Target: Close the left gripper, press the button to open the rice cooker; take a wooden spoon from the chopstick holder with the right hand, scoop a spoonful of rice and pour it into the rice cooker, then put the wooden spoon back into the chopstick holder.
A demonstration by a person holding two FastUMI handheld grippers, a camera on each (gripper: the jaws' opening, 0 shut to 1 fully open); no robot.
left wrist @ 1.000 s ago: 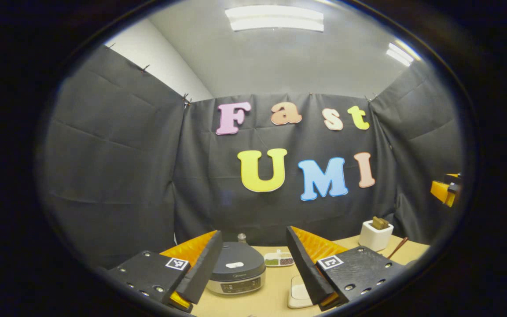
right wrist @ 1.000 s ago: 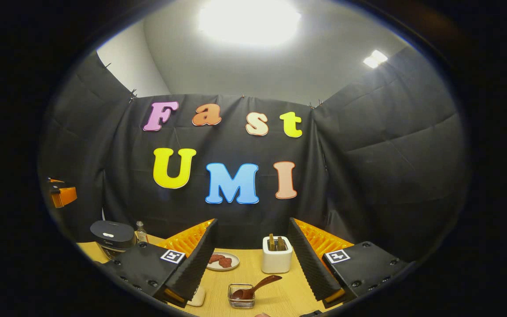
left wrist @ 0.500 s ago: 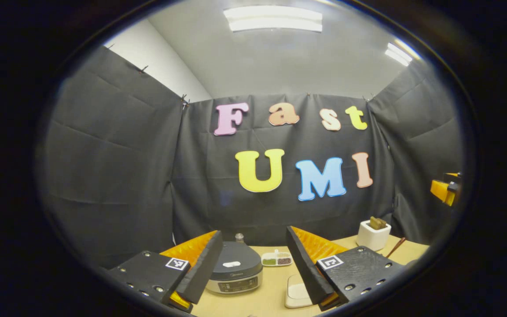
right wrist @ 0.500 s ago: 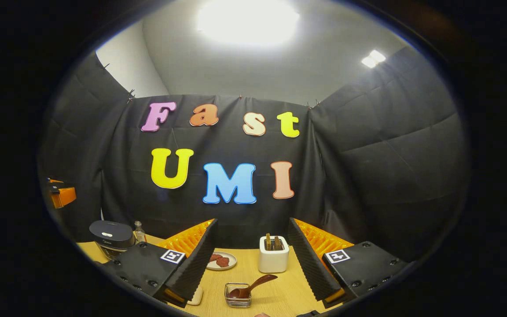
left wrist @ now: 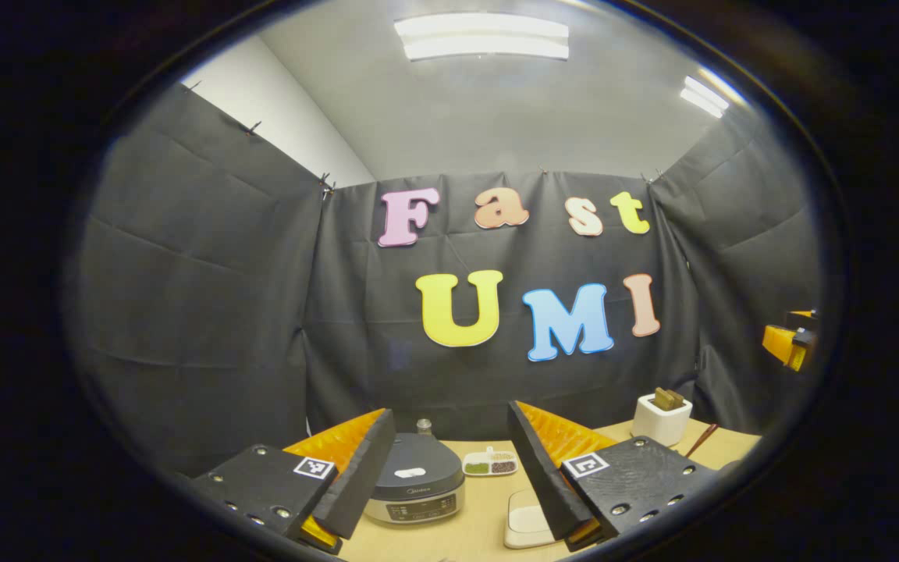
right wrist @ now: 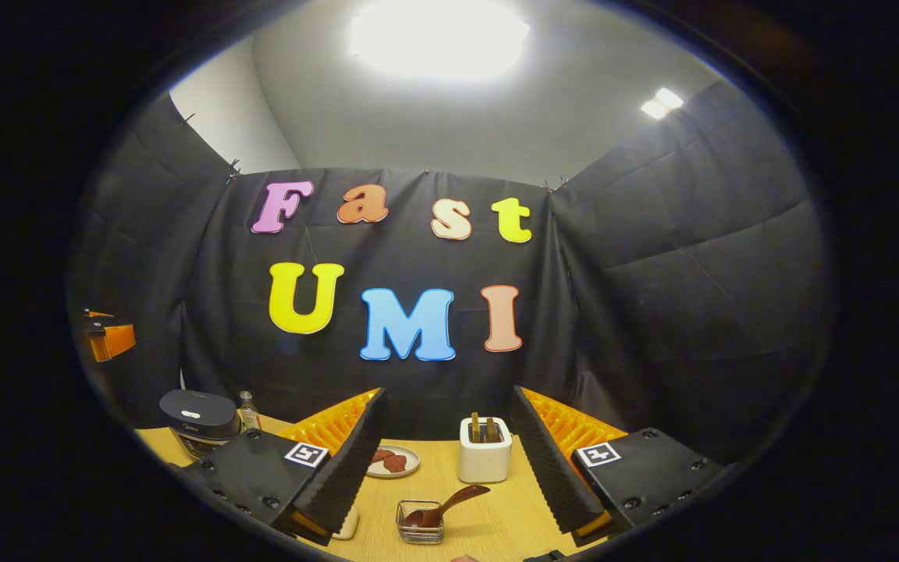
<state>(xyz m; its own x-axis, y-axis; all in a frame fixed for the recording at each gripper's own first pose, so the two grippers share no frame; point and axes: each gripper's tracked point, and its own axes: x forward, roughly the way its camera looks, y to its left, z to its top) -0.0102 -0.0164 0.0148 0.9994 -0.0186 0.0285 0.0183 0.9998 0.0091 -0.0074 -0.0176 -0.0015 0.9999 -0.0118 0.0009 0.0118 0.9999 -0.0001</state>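
The rice cooker [left wrist: 416,488] stands on the wooden table with its dark lid down and a pale button [left wrist: 410,472] on top. It sits low between the fingers of my left gripper [left wrist: 449,499], which is open and holds nothing. In the right gripper view the cooker [right wrist: 200,421] is at the far left. My right gripper [right wrist: 442,484] is open and empty above the table. Ahead of it stands the white chopstick holder [right wrist: 485,460] with wooden handles sticking out. A wooden spoon [right wrist: 449,503] rests in a small glass bowl [right wrist: 420,524] in front of the holder.
A plate of reddish food [right wrist: 391,462] and a small bottle [right wrist: 247,410] stand on the table. The left gripper view has a divided dish [left wrist: 490,464], a white square pad [left wrist: 527,523], the holder [left wrist: 660,420] and the other gripper [left wrist: 789,343] at the right edge.
Both views have drifted slightly; the table objects look a little farther off in the left gripper view. Both grippers stay open and nothing on the table has moved.
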